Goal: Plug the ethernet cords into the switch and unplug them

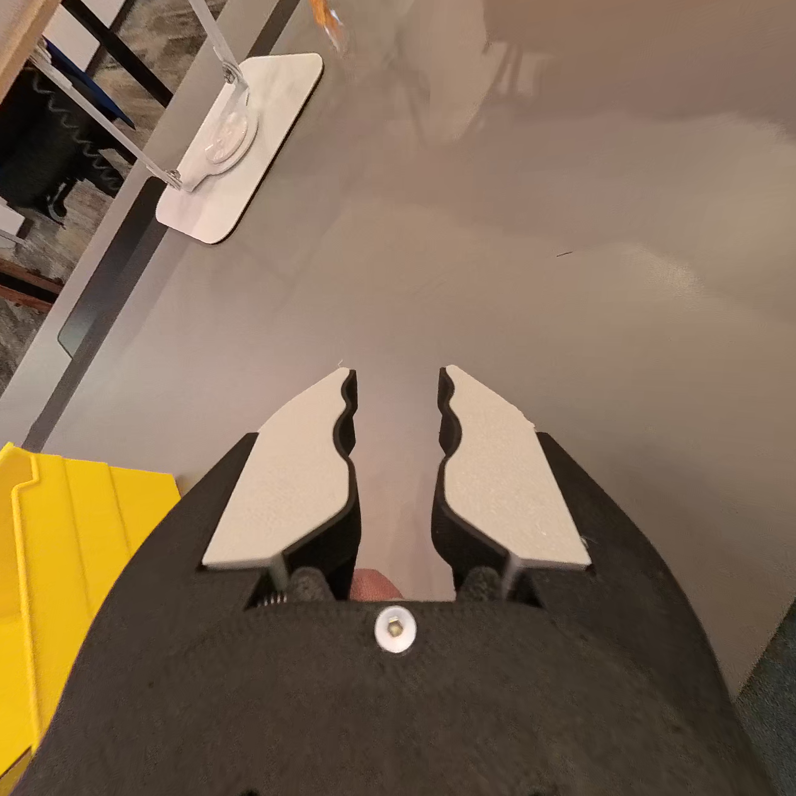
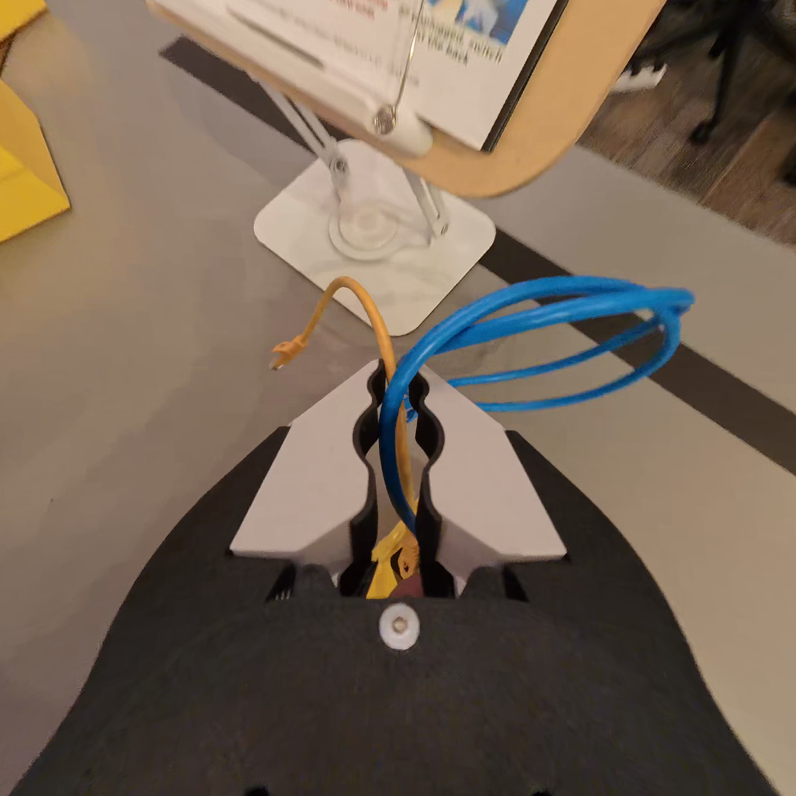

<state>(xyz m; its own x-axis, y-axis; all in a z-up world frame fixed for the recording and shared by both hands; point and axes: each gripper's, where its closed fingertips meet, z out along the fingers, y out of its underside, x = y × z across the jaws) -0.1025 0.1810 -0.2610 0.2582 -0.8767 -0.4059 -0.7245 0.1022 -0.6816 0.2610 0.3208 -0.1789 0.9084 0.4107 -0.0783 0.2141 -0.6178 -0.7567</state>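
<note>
My right gripper [image 2: 398, 379] is shut on two ethernet cords and holds them above the grey table. The blue cord [image 2: 560, 340] is coiled in loops that stick out to the right of the fingertips. The orange-yellow cord [image 2: 370, 310] arches up and left, and its plug [image 2: 286, 351] hangs free in the air. My left gripper [image 1: 398, 379] is open and empty over bare table [image 1: 474, 280]. A blurred orange cord end [image 1: 329, 19] shows at the top edge of the left wrist view. No switch is in view.
A white stand base [image 1: 241, 146] with clear arms sits near the table's far edge; it also shows in the right wrist view [image 2: 379, 241], carrying a tilted wooden board with a printed sheet [image 2: 430, 64]. A yellow bin [image 1: 64, 538] stands left of my left gripper, also seen in the right wrist view [image 2: 26, 172].
</note>
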